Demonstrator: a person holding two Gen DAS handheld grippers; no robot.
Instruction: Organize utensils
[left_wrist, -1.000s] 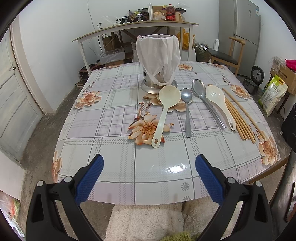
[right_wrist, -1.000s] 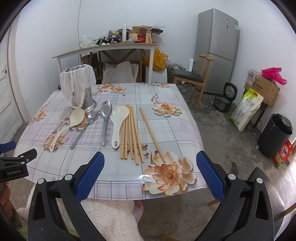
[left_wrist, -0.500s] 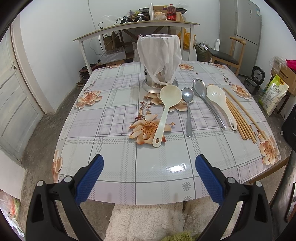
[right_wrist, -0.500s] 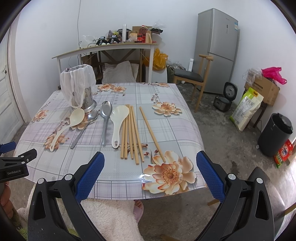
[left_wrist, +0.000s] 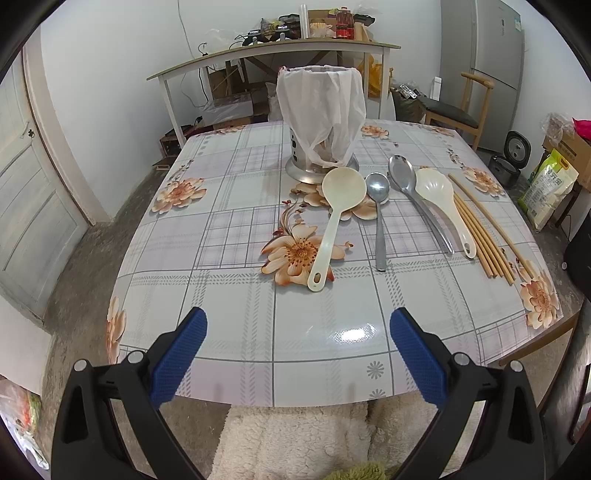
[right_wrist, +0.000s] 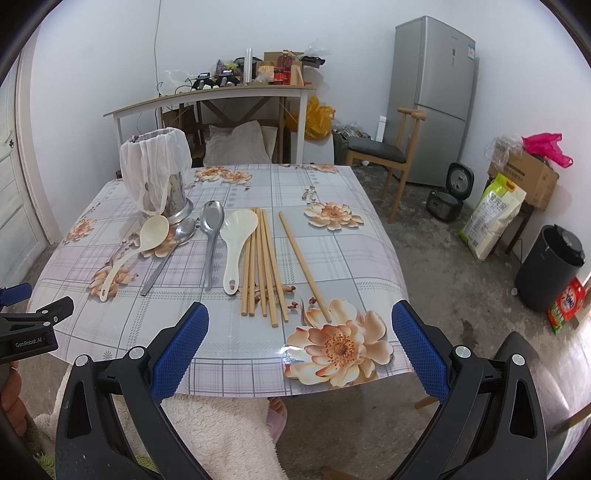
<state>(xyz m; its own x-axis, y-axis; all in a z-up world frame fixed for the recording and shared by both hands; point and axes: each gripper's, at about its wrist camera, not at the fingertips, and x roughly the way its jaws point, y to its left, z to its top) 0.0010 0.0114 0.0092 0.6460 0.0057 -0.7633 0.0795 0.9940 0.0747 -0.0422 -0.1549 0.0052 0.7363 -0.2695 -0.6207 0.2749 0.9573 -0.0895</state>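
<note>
1. My left gripper (left_wrist: 297, 341) sits at the bottom of the left wrist view, jaws spread wide and empty, hovering over the near edge of the table (left_wrist: 229, 332). Nothing is touched yet, so I judge the sorting has not begun.
2. The metal utensil holder (left_wrist: 320, 125), draped in a white plastic bag, stands at upper centre of that view. The loose bag could snag a handle or let the holder tip if I push in at an angle.
3. Just below it the cream ladle (left_wrist: 334, 218) lies with its bowl near the holder's base, and the small steel spoon (left_wrist: 378, 214) lies just beside it. Closing on one may nudge the other.
4. Further right lie the large steel spoon (left_wrist: 417, 195) and the white rice paddle (left_wrist: 443, 206), close together.
5. The bundle of chopsticks (right_wrist: 262, 262) fills the middle of the right wrist view, with a single chopstick (right_wrist: 304, 262) apart to its right. Thin round sticks on glossy cloth may roll or scatter.
6. My right gripper (right_wrist: 300, 341) is also wide and empty, above the table's near right corner.
</note>
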